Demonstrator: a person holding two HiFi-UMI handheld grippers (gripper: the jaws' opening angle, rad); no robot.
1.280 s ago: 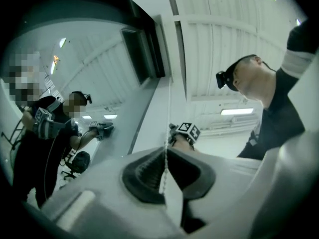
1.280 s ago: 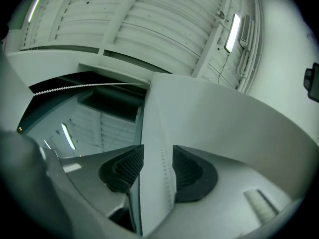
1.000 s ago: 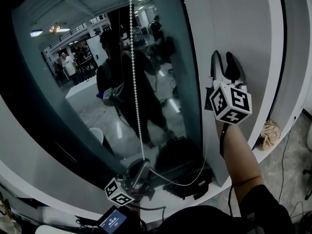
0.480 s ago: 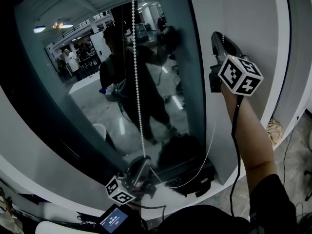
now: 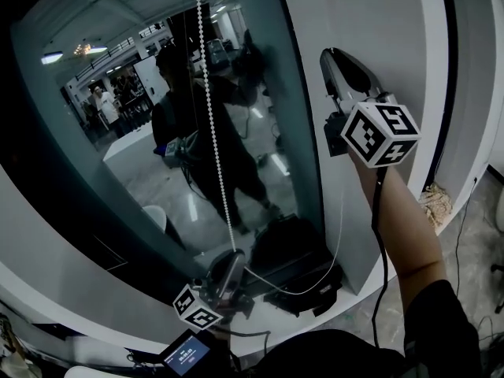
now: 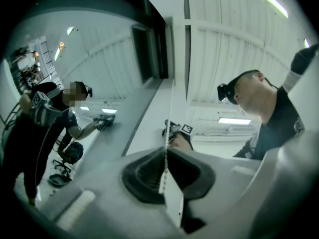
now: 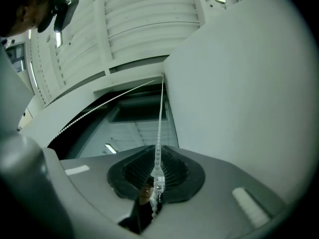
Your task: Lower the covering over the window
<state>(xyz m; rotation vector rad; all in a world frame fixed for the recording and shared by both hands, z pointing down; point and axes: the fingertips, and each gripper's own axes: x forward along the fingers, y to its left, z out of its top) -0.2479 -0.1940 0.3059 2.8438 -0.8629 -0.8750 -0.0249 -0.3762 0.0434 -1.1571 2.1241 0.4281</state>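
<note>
Window glass [image 5: 142, 172] dead ahead, white wall [image 5: 378, 22] on its right. Low at 6 o'clock, left gripper [image 5: 230, 268] is clamped on the bead chain [image 5: 211, 132], near strand taut. Up at 2 o'clock, right gripper [image 5: 337, 60]: jaws just snapped down and eased a hair, far strand pinched between them. No blind over the glass, so I judge it rolled up at 12. Step: fresh high grip. Next, I reckon: haul the right strand down while left lets go or rides up.
</note>
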